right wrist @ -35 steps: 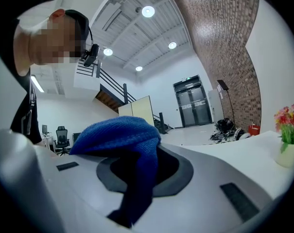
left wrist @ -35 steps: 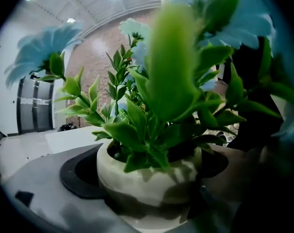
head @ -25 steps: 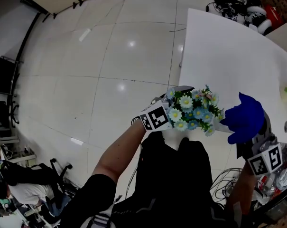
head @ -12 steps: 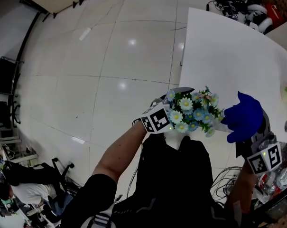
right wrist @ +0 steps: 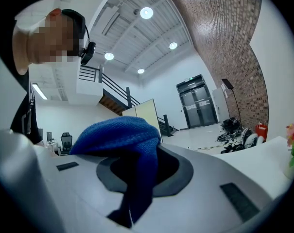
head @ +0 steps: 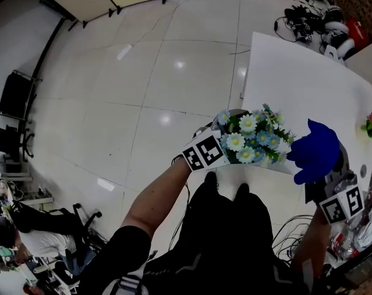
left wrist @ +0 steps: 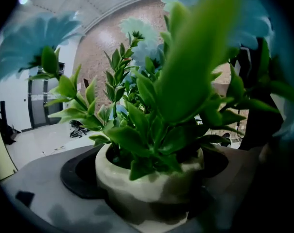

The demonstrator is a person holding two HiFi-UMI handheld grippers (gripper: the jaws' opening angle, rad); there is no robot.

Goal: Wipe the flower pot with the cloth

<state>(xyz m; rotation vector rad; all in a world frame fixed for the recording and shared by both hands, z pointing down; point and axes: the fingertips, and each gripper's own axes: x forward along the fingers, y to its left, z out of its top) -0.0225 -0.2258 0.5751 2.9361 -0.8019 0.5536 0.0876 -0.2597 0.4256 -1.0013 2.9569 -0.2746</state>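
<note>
1. Head view: the left gripper (head: 215, 149) is clamped around the pale flower pot (left wrist: 147, 184), which carries blue and white flowers (head: 254, 137).
2. Just right of the pot, the right gripper (head: 324, 182) pinches a blue cloth (head: 315, 152).
3. Behind the pot lies a white tabletop (head: 296, 85).

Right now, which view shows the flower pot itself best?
Left gripper view: the flower pot, pale rim and wall, fills the lower centre, clamped in the left gripper. Head view shows mainly its flowers from above. Right gripper view shows the blue cloth, not this pot.
</note>
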